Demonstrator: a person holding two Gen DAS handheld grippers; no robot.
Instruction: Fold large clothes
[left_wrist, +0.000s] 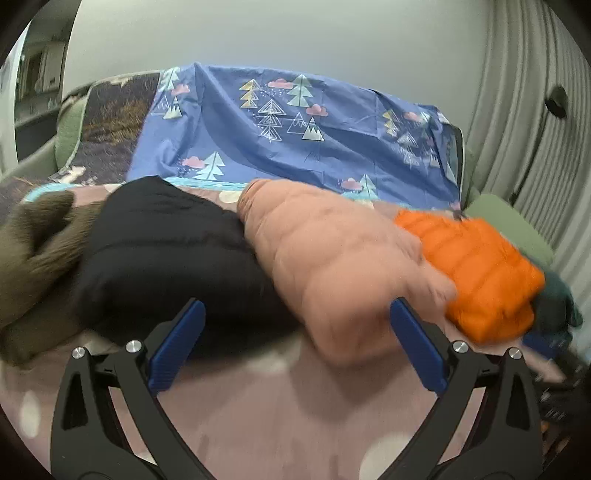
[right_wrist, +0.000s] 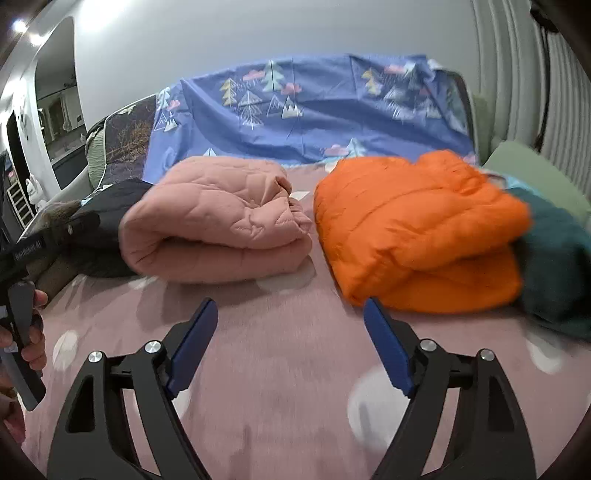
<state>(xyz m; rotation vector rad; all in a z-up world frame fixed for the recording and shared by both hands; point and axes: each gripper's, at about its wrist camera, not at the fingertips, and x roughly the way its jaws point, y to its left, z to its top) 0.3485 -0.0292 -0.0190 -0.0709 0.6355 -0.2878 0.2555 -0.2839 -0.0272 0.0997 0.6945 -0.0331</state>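
bed (right_wrist: 280, 369) pink, spotted | on it, left to right: olive (left_wrist: 33, 251), black (left_wrist: 166, 251), pink (right_wrist: 214, 221), orange (right_wrist: 417, 229), teal (right_wrist: 554, 266) folded clothes

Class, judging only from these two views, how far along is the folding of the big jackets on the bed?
Done: the pink jacket and orange jacket lie folded side by side, apart. In hand: nothing; the left gripper and right gripper are both open and empty. Left, probably: the black jacket, brown fleece and green garment look bundled; their fold is unclear.
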